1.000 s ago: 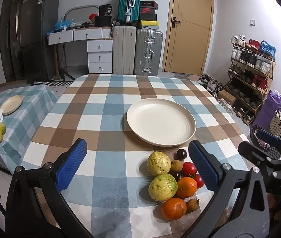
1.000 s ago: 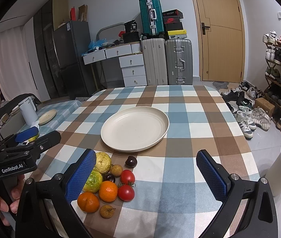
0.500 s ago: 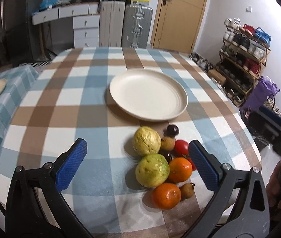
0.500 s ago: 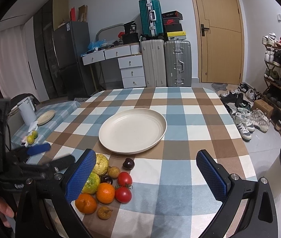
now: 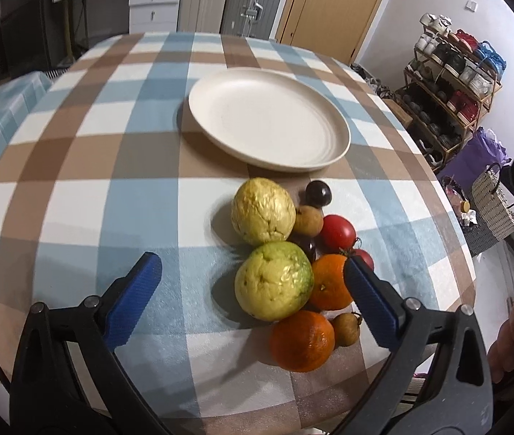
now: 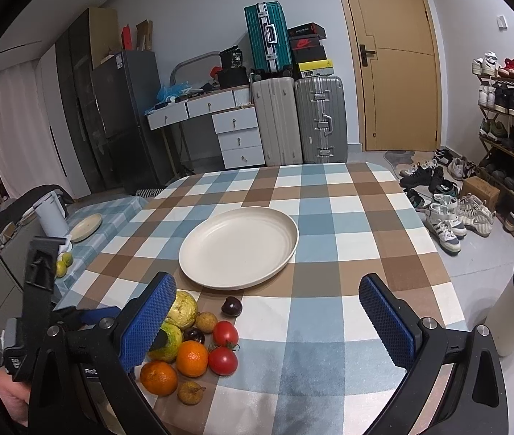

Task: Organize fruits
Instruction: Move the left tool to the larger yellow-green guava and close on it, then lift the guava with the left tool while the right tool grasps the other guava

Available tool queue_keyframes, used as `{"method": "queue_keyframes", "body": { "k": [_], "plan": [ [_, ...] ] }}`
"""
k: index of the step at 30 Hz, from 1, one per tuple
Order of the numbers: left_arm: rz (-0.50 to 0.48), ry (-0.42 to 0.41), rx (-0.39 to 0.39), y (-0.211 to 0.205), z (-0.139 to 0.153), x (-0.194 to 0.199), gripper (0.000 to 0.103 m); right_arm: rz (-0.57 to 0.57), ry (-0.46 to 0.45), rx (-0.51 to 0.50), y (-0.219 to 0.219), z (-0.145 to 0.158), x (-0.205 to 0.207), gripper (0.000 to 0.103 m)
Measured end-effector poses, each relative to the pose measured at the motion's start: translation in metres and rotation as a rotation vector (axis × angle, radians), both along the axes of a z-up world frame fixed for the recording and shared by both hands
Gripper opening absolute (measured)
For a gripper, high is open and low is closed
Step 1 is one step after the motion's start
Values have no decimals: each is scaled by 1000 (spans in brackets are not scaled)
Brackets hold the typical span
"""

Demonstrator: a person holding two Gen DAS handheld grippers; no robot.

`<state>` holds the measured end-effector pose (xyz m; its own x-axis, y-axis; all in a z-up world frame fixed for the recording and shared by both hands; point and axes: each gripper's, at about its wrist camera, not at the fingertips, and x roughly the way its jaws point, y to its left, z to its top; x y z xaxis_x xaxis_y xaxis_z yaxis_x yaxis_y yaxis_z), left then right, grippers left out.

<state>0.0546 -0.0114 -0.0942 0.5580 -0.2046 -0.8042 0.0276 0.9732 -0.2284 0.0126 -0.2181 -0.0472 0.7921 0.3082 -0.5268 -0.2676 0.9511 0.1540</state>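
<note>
Two guavas lie in the fruit heap on the desk, just short of the empty plate [image 5: 269, 119]. The left tongs [image 5: 253, 295] are spread wide, have just been narrowing a little, and straddle the near guava [image 5: 273, 281] without touching it. The right tongs [image 6: 282, 320] hang spread and empty over bare cloth; the left is nearer.

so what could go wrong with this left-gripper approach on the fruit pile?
1. The left gripper straddles the near guava, but its right finger overlaps the orange; closing may shove it.
2. The fruits touch, so the longan and tomatoes could roll toward the table edge.
</note>
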Motion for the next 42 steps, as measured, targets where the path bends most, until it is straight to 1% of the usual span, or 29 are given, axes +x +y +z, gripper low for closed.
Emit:
{"method": "queue_keyframes", "body": {
  "k": [2,3,4,6,10,12,13,16,18,25,29,35,38,40,42],
  "plan": [
    [-3,25,-12,0,-6,2,90,1,-1,1,0,0,0,103],
    [-2,36,-16,0,-8,4,82,1,-2,2,0,0,0,103],
    [0,45,-15,0,-10,5,78,1,-3,2,0,1,0,103],
    [-5,58,-46,1,-13,6,76,0,-3,4,0,1,0,103],
    [-23,69,-65,-1,-15,8,68,1,-3,3,0,0,0,103],
    [-27,73,-73,-2,-15,7,66,4,0,4,1,0,0,103],
    [-31,76,-77,-2,-15,9,64,4,1,3,1,0,0,103],
    [-47,74,-89,-4,-15,7,52,5,1,2,1,0,0,103],
    [-61,70,-97,-6,-14,6,47,4,2,1,1,0,0,103],
    [-64,68,-82,-7,-12,4,47,4,3,4,0,0,-1,103],
    [-51,67,-91,-5,-12,2,47,3,3,0,0,-1,-1,103],
    [-48,45,-111,2,-4,-1,47,1,11,-5,-1,-4,1,103],
    [-43,21,-127,8,4,-4,47,3,18,-8,-3,-7,2,103],
    [-37,-9,-141,15,14,-7,47,11,24,-7,-2,-9,3,103],
    [-26,-34,-161,23,23,-10,47,66,40,45,-4,-11,4,103]
  ]
}}
